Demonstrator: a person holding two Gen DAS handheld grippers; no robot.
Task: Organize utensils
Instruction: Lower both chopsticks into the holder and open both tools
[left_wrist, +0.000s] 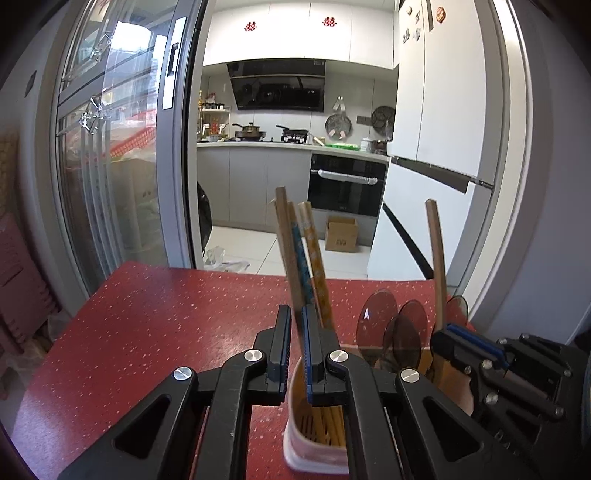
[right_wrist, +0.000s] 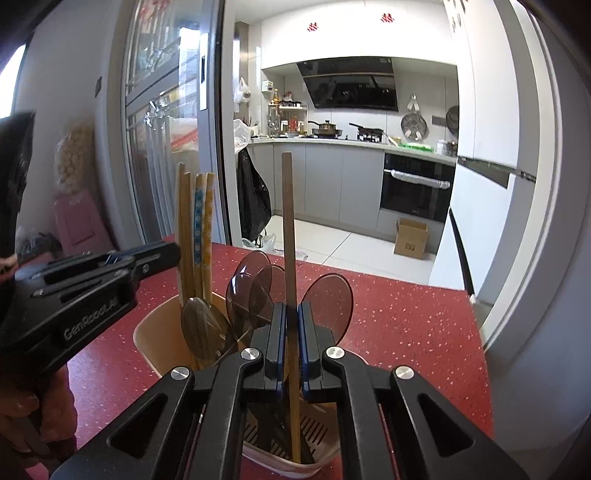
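A beige utensil holder (right_wrist: 155, 339) stands on the red table (left_wrist: 155, 325). It holds several chopsticks (right_wrist: 195, 236) and brown translucent spoons (right_wrist: 328, 299). My left gripper (left_wrist: 296, 321) is closed on a wooden chopstick (left_wrist: 286, 243) standing upright in the holder (left_wrist: 295, 421), among patterned chopsticks (left_wrist: 314, 254). My right gripper (right_wrist: 291, 325) is closed on a single dark wooden chopstick (right_wrist: 288, 221) standing upright in the holder's other compartment. The right gripper shows in the left wrist view (left_wrist: 448, 334), holding its chopstick (left_wrist: 437, 258). The left gripper shows in the right wrist view (right_wrist: 173, 253).
The holder stands near the table's far right part. A sliding glass door (left_wrist: 110, 147) is to the left and a white fridge (left_wrist: 439, 110) to the right. The kitchen with an oven (left_wrist: 347, 184) lies beyond the table's far edge.
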